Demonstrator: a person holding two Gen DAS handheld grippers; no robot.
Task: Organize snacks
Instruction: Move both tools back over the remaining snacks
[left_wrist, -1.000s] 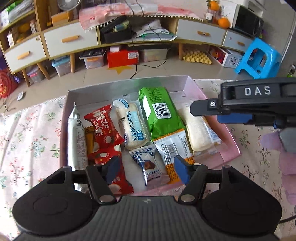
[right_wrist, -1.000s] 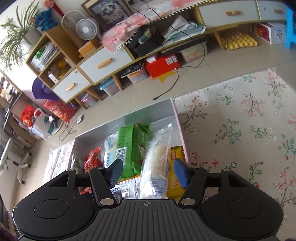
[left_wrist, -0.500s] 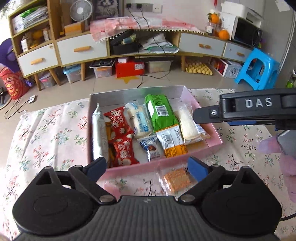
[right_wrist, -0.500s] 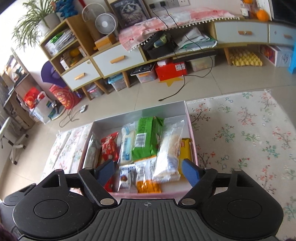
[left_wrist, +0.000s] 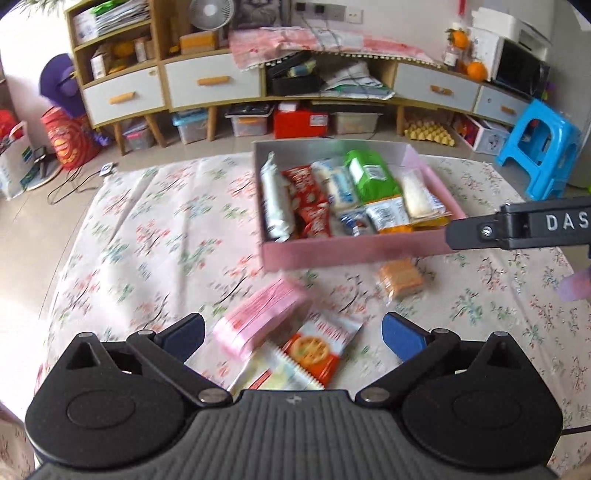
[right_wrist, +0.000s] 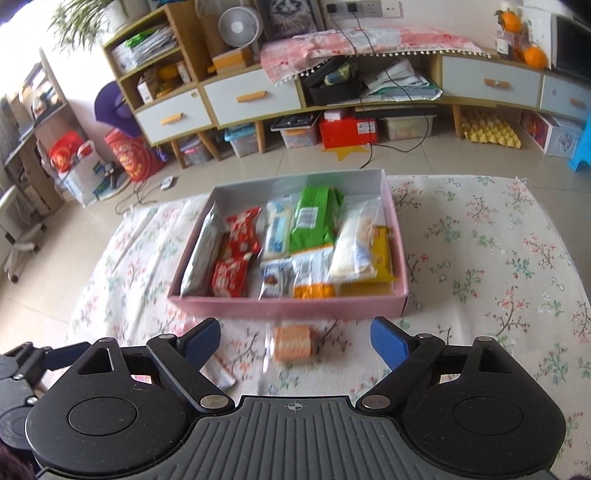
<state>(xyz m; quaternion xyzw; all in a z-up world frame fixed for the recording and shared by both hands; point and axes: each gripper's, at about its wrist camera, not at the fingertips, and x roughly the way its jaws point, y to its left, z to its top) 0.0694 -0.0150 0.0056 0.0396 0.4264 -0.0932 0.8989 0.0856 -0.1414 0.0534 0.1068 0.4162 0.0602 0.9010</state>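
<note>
A pink box (left_wrist: 354, 253) (right_wrist: 288, 306) on the floral cloth holds several snack packets, among them a green packet (left_wrist: 369, 173) (right_wrist: 314, 218). Loose in front of it lie an orange cracker pack (left_wrist: 400, 277) (right_wrist: 293, 341), a pink wafer pack (left_wrist: 258, 319) and a red cracker packet (left_wrist: 314, 350). My left gripper (left_wrist: 293, 334) is open and empty, above the pink wafer pack and red packet. My right gripper (right_wrist: 295, 339) is open and empty, above the orange cracker pack. The right gripper's side also shows in the left wrist view (left_wrist: 517, 229).
The floral cloth (left_wrist: 155, 236) (right_wrist: 498, 258) covers the surface around the box. Beyond its far edge is tiled floor with a cabinet of drawers (left_wrist: 210, 81) and storage bins. A blue stool (left_wrist: 539, 144) stands at the far right.
Both grippers have drawn back from the box and opened wider. The loose packs in front of the box have come into view.
</note>
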